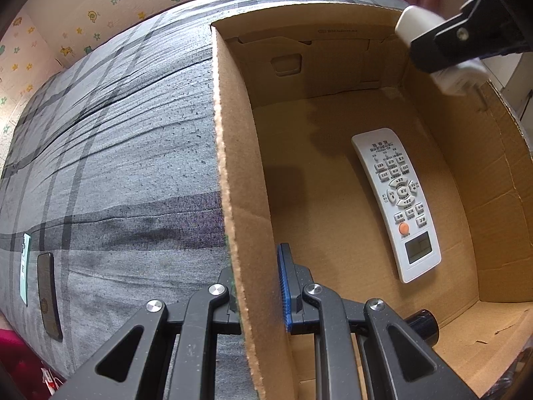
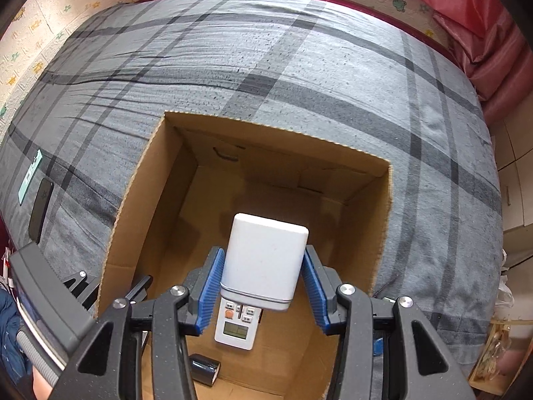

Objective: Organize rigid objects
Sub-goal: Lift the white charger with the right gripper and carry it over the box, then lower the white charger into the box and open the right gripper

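Holding white rectangular plastic charger block [image 2: 265,260] in my right gripper [image 2: 263,286] above open brown cardboard box [image 1: 233,153]. My left gripper [image 1: 258,300] clamping box wall. White remote control [image 1: 398,200] and small dark cylinder [image 2: 204,368] already inside (two flat items [image 1: 50,296] waiting on grey plaid bedsheet [image 1: 116,153]).

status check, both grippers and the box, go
Left gripper shut on box wall. Right gripper holds white block over box. Remote, dark cylinder already inside.
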{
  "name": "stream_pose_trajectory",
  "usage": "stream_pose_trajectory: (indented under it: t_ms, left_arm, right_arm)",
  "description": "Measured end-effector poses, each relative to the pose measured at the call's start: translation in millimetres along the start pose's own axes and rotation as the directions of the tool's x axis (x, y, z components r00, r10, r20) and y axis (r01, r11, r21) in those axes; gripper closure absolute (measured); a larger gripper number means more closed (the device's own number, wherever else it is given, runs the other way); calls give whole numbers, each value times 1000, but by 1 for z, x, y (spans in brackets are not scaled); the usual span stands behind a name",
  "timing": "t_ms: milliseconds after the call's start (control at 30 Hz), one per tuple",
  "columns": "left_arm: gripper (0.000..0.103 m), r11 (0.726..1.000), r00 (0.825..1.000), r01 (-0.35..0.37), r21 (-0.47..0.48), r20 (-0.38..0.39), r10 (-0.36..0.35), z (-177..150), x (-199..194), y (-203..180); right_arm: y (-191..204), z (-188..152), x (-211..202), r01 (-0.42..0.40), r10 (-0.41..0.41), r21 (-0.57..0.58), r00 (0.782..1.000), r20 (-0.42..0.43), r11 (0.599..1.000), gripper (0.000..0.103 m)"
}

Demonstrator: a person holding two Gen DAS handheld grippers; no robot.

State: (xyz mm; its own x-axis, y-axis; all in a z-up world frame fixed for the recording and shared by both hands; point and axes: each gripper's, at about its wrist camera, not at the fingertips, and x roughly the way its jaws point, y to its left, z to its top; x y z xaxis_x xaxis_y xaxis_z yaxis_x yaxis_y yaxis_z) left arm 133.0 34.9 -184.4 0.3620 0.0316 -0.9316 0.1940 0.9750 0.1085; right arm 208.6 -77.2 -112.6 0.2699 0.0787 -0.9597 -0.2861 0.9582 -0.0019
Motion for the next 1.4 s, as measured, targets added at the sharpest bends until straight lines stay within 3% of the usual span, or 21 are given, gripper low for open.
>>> stream_pose_trajectory:
  t_ms: [367, 833, 1400]
  left_arm:
    - [87, 1000, 1000, 0, 0, 1, 0, 1, -1, 2]
    - [87, 1000, 1000, 9, -11, -1, -9, 2, -1, 3]
    - [87, 1000, 1000, 13, -13, -1, -13, 1, -1, 5]
  right_arm:
    - [24, 7, 44, 15, -17, -34, 998, -60, 999, 53]
    - [22, 7, 84, 36, -38, -17, 991, -130, 999, 52]
    - [17, 7, 83, 34, -36, -15, 992, -124, 999, 51]
